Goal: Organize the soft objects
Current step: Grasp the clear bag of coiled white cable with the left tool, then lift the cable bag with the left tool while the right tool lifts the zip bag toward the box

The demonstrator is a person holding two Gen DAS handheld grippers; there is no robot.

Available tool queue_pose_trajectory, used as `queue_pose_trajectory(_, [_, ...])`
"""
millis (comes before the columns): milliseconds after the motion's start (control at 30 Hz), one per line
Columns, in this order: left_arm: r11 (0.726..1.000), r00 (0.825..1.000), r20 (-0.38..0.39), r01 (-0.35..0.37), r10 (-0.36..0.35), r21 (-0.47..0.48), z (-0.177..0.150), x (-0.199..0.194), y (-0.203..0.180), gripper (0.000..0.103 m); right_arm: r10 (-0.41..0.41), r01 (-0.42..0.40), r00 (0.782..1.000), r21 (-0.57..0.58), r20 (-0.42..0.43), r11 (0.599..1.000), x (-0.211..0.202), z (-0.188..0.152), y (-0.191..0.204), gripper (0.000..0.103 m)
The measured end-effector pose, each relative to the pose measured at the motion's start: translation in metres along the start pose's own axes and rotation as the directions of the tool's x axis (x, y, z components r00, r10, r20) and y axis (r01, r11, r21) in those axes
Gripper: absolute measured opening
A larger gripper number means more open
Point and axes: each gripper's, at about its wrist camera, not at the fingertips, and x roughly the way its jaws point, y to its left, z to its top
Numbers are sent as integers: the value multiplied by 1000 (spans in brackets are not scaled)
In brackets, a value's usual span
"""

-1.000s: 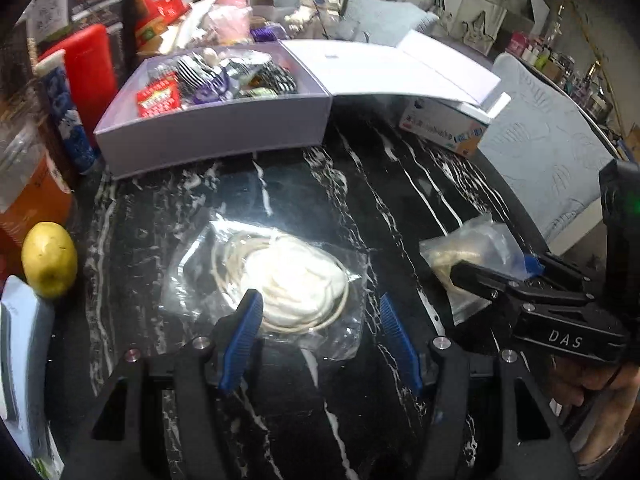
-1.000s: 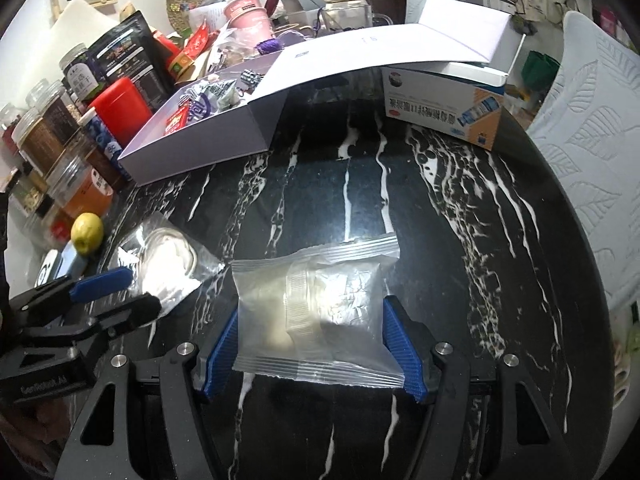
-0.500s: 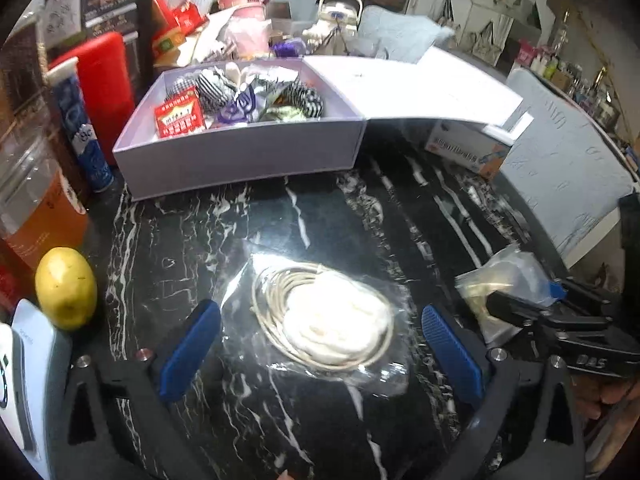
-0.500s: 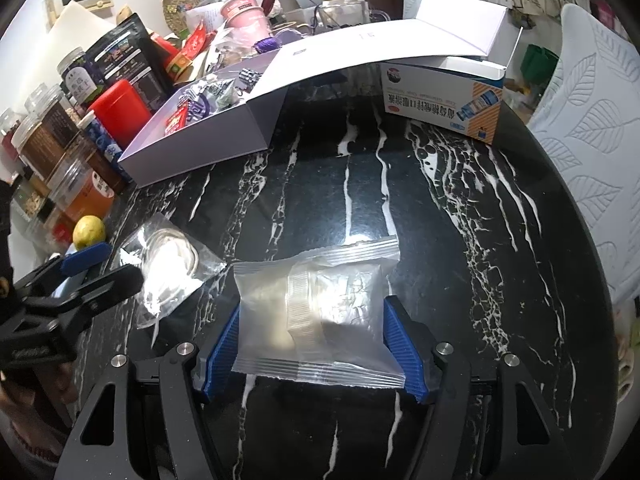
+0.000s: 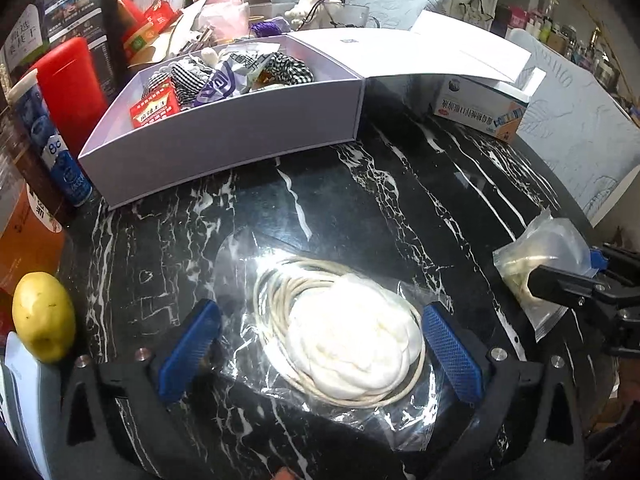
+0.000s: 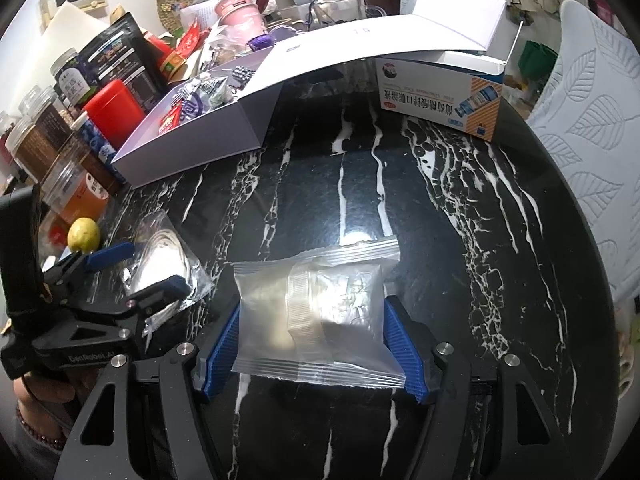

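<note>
A: Straddling clear bag (image 5: pixel 320 320) at lower centre, left gripper (image 5: pixel 316 350) gapes wide, not touching.
B: Light, squishy, slippery film; pinch the bulge. Right gripper (image 6: pixel 312 344) clamps frosted pouch (image 6: pixel 316 312).

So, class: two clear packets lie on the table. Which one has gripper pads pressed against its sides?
The frosted packet, in the right gripper. The left gripper stands wide open around the cord packet, pads clear.

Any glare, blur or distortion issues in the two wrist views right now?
Left wrist: sharp, but lamp glare blows out the clear bag of white cord; fisheye bows the lavender box. Right wrist: bright reflection on the marble tabletop just above the sealed packet; edges vignetted black.
</note>
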Motion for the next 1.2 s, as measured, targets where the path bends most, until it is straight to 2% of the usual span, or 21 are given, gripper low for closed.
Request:
queue_pose_trajectory(200, [1000, 998, -59, -15, 16, 16, 0, 3, -4, 103, 8, -8, 1000, 4, -7, 1000, 2, 1, 0, 69])
queue_pose_trajectory(467, [999, 990, -142, 2, 4, 47, -7, -2, -7, 103, -4, 4, 1000, -10, -10, 1000, 5, 0, 3, 69])
queue_pose_trajectory(700, [997, 998, -62, 17, -12, 69, -15, -7, -7, 102, -1, 1, 1000, -20, -9, 1000, 7, 0, 6, 69])
queue_pose_trajectory(767, [998, 1000, -28, 12, -10, 64, -15, -10, -6, 94, 0, 0, 1000, -19, -8, 1000, 6, -1, 6, 69])
queue_pose_trajectory(833, [999, 1000, -6, 1, -1, 46, -14, -14, -2, 75, -1, 1, 1000, -21, -8, 1000, 6, -1, 5, 69])
queue_pose_trajectory(867, [999, 1000, 0, -4, 4, 38, -13, -15, -1, 71, -2, 2, 1000, -22, -8, 1000, 6, -1, 5, 69])
queue_pose_trajectory(900, [1000, 1000, 8, -10, 9, 30, -12, -16, 2, 62, -1, 1, 1000, -24, -7, 1000, 6, -2, 5, 69])
queue_pose_trajectory(933, [1000, 1000, 19, -13, 12, 20, -12, -17, 3, 57, -1, 1, 1000, -27, -6, 1000, 6, -2, 6, 69])
queue_pose_trajectory(1033, [1000, 999, 33, -2, 3, -6, -9, -16, 6, 49, 6, -6, 1000, -31, -1, 1000, 5, -4, 7, 68])
queue_pose_trajectory(1200, [999, 999, 50, 20, -18, -33, -9, -22, 5, 48, 13, -12, 1000, -43, 16, 999, 2, -6, 10, 67])
